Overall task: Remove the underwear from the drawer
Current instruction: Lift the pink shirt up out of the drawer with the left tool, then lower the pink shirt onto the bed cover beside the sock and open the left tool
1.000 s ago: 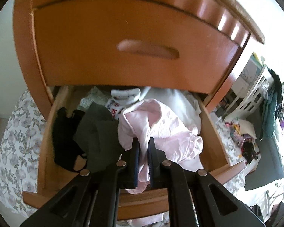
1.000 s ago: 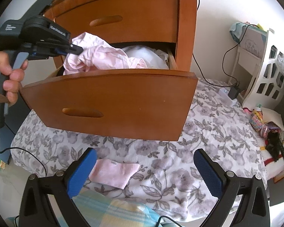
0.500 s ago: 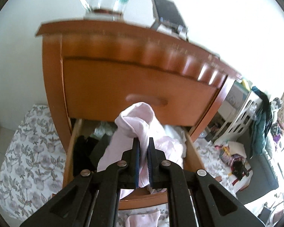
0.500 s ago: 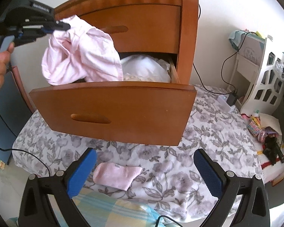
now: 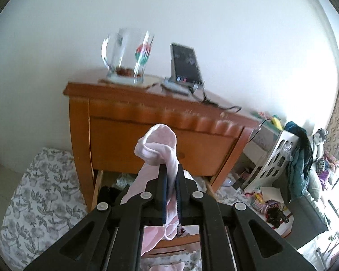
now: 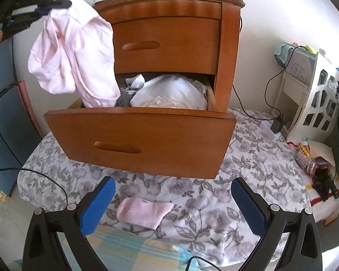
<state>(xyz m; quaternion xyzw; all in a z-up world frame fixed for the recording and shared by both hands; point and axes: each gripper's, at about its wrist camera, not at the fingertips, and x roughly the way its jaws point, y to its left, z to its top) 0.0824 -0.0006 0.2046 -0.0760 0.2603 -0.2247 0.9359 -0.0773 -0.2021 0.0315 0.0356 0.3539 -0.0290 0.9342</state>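
Observation:
My left gripper (image 5: 171, 169) is shut on pale pink underwear (image 5: 157, 151), which bunches above the fingertips and hangs down below them. In the right wrist view that same pink underwear (image 6: 74, 54) dangles from the left gripper (image 6: 65, 3) at the upper left, lifted above the open lower drawer (image 6: 142, 140), its lowest fold still dipping inside the drawer's left end. The drawer holds a white garment (image 6: 169, 94) and dark clothes. My right gripper (image 6: 171, 203) stands open and holds nothing, low over the bed in front of the drawer.
The wooden nightstand (image 5: 147, 113) carries a glass mug (image 5: 127, 58) and a phone on a stand (image 5: 185, 65). A pink folded piece (image 6: 144, 212) lies on the floral bedsheet (image 6: 260, 169). A white cut-out rack (image 6: 318, 103) and cables stand to the right.
The left gripper has risen with the pink underwear, pulling it up out of the drawer until it hangs mostly above the drawer. The right gripper has stayed open, shifting only slightly.

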